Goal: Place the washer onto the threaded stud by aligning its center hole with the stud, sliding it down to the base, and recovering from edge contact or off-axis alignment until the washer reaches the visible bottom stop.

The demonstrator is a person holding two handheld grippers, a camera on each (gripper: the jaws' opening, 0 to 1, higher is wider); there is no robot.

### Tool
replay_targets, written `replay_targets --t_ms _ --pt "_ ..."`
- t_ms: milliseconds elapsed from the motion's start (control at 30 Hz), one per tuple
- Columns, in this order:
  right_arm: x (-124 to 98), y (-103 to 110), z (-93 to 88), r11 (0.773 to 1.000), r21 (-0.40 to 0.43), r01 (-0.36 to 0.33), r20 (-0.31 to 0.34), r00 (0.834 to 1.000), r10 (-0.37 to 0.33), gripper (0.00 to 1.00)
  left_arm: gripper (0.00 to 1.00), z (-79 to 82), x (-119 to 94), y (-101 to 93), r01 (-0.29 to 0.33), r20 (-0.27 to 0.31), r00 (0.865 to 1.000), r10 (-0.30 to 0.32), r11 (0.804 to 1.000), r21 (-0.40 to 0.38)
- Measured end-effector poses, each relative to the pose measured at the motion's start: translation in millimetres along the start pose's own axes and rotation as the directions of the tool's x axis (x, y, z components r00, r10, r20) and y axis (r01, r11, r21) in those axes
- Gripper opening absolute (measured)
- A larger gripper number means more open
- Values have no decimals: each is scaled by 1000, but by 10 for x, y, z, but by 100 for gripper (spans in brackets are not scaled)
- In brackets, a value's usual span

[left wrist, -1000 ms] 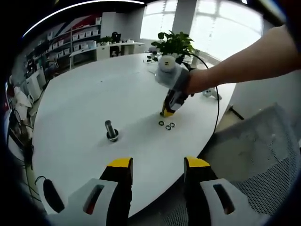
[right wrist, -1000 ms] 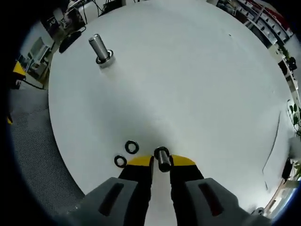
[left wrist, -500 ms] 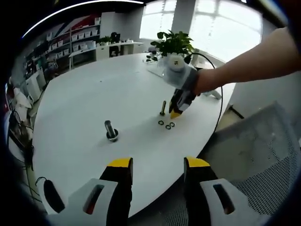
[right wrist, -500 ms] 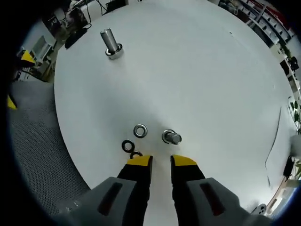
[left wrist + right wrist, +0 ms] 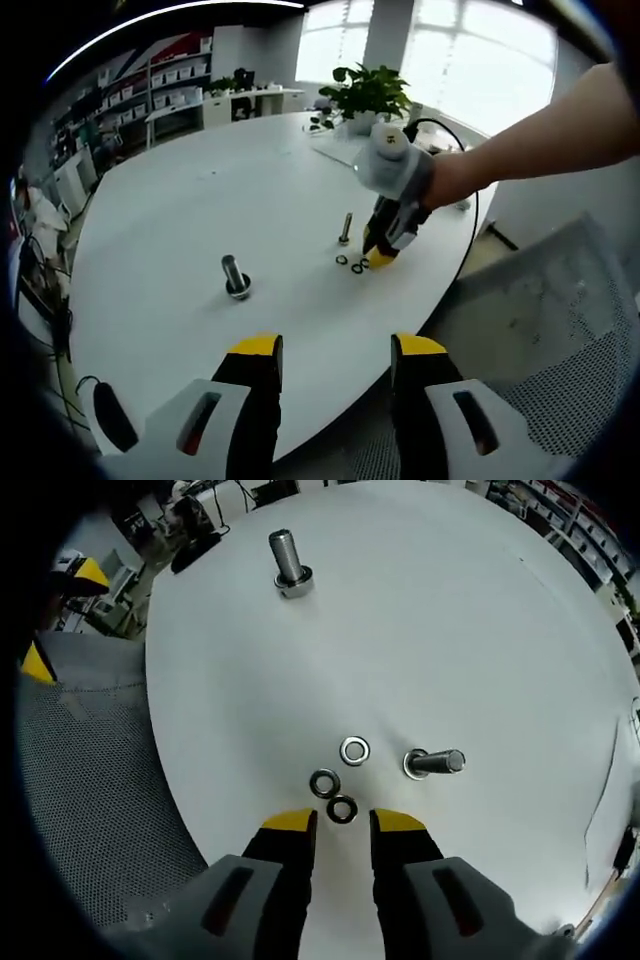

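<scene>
Large round white table (image 5: 190, 200) under bright daylight from tall windows (image 5: 470, 50) at the far side. Potted green plant (image 5: 368, 92) at the table's far edge, a dark cable (image 5: 470, 215) looping off beside it. White shelving (image 5: 130, 95) along the far left wall, a long white counter (image 5: 225, 100) in front. Grey speckled floor (image 5: 540, 330) near right.
</scene>
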State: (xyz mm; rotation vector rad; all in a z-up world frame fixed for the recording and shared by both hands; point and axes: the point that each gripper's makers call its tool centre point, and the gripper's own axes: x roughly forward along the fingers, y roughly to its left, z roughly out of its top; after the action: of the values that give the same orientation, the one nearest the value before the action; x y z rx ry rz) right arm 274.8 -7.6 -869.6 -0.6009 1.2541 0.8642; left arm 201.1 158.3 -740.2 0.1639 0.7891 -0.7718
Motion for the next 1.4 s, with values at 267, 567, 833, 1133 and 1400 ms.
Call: replay_targets --t_ms 267,567,833,1133,1400 --pt "-3 -27 -1 990 -133 48 -33 998 -53 21 42 15 -5 -3 0 8 1000 0 1000 1" --pt "3 2 19 984 -173 42 -73 996 -55 18 42 9 -5 14 -7 4 1000 7 1000 -1" --pt "21 -40 22 988 -152 35 -84 995 -48 14 42 16 -5 20 -10 8 1000 10 1000 -1" --pt "31 -27 23 990 -104 90 -119 988 -103 15 42 18 -1 11 -7 7 1000 7 1000 0" --pt "-2 -34 9 991 -21 132 -22 991 -132 14 42 10 -1 15 -8 3 1000 8 1000 -1"
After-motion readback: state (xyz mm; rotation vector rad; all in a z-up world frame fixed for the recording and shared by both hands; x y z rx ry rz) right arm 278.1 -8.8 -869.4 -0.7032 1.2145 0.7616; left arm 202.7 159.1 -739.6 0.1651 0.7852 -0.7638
